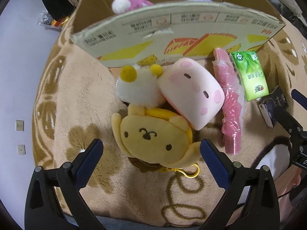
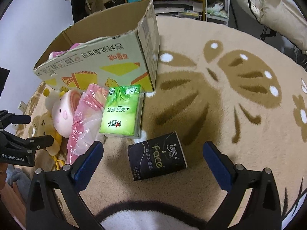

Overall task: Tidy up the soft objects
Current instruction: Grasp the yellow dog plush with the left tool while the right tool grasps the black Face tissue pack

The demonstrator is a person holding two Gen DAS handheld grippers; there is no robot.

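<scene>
- Seen from the left wrist, the left gripper (image 1: 150,150) is held wide open around a yellow dog plush (image 1: 153,138) lying on the rug (image 1: 80,99) before the cardboard box (image 1: 172,28).
- In the right wrist view, the right gripper (image 2: 152,154) is spread open over a black tissue pack (image 2: 157,156), near the green tissue pack (image 2: 122,111).

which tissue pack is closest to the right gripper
The black tissue pack, lying just ahead of the open right gripper; the green tissue pack sits farther off, nearer the box.
</scene>
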